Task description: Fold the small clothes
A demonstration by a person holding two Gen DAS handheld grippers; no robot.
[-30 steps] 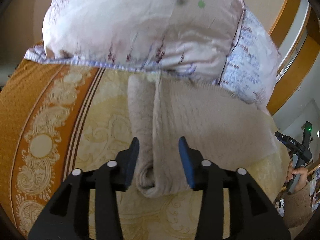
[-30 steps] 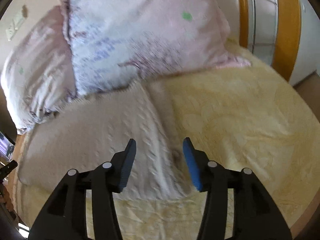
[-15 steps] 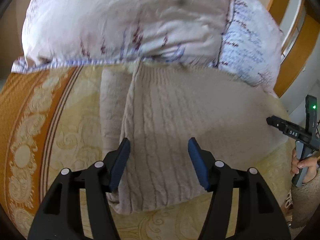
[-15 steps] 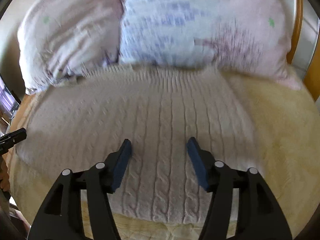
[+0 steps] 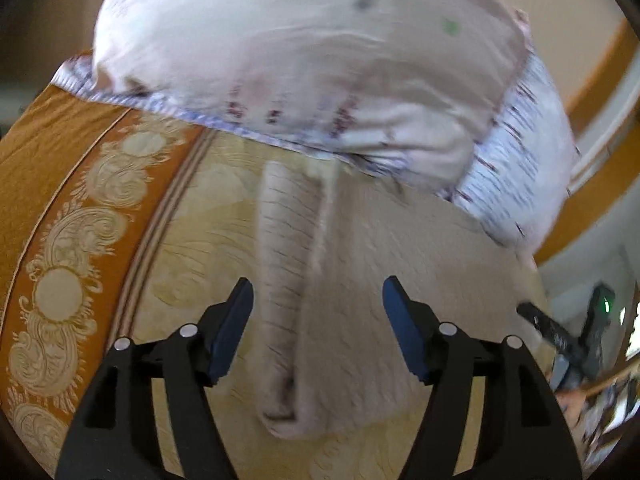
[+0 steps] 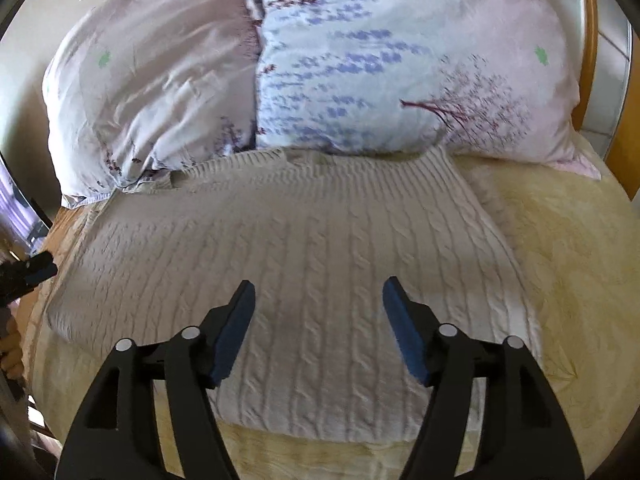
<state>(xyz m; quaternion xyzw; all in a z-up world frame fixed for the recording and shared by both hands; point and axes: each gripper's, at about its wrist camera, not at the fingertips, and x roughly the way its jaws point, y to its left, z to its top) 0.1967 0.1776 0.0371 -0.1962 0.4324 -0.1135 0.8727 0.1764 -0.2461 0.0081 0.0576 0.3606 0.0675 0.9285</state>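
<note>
Cable-knit cream sweater (image 6: 304, 264) is laid flat on the yellow bedspread (image 6: 568, 264), its top edge touching two floral pillows (image 6: 400, 60). Both left gripper (image 5: 318, 320) and right gripper (image 6: 319, 320) are held spread above it, nothing pinched.

**Two wrist cameras, one bed**

The left wrist camera looks down along its gripper (image 5: 318, 330) from close above the sweater's (image 5: 360, 300) left edge, facing the pillows (image 5: 320, 72). The right wrist camera, close over its gripper (image 6: 319, 330), faces the same pillows (image 6: 320, 60) from the sweater's (image 6: 300, 240) near edge. Both views share sweater, pillows and bedspread (image 5: 192, 240).
</note>
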